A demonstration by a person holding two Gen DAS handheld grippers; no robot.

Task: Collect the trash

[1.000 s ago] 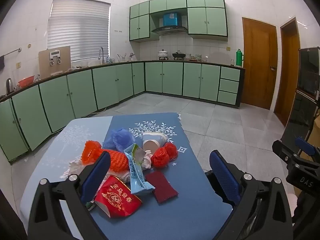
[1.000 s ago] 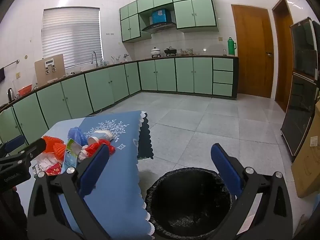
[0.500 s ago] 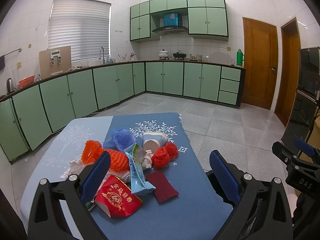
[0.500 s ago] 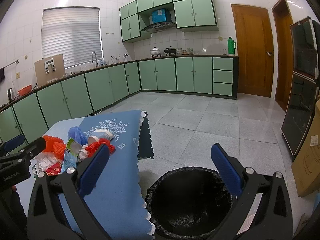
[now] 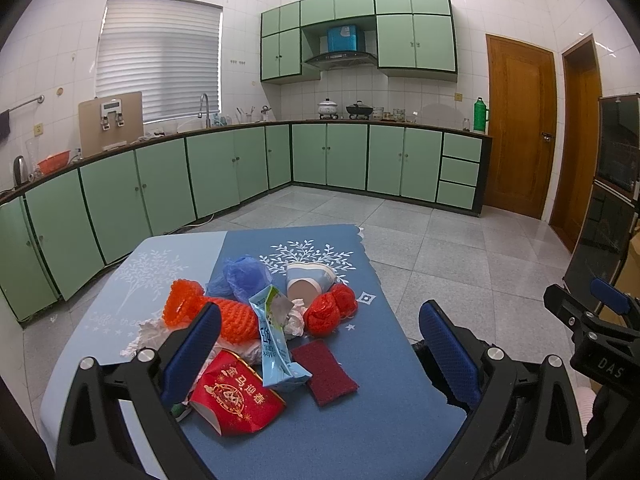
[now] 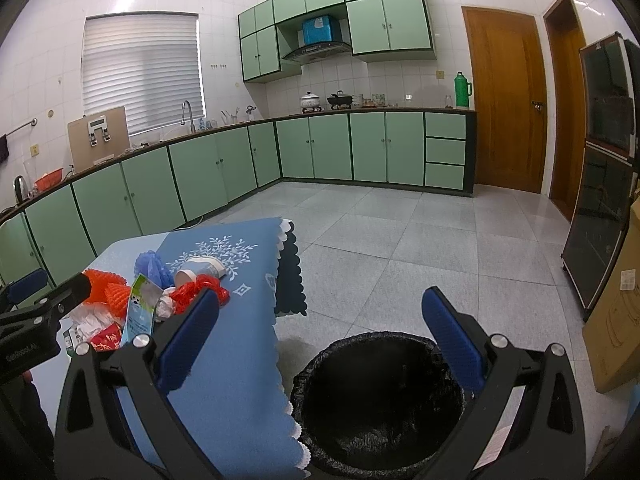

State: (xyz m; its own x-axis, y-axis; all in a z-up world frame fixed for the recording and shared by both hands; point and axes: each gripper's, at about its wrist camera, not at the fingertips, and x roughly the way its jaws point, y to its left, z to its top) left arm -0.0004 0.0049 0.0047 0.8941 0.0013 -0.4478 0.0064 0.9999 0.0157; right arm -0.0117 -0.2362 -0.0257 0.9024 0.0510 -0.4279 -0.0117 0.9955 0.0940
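We hold 2 claws wide apart, gripping nothing.
Left claw [image 5: 320,344] faces the trash pile [image 5: 256,320]; right claw [image 6: 320,328] hangs above the bin [image 6: 380,408].

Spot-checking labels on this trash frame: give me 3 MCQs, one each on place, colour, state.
1. Where is the bin?
A. on the table
B. on the floor by the table's edge
C. on the counter

2. What colour is the scrub pad?
A. dark red
B. green
C. yellow

3. How are the left tongs?
A. shut on the red packet
B. shut on nothing
C. open, holding nothing

Key:
1 B: the right wrist view shows the black-lined bin standing on the tiles beside the hanging cloth.
2 A: the flat pad lies dark red on the blue cloth, next to the blue pouch.
3 C: the blue fingers stand wide apart over the pile, and the red packet lies on the table.
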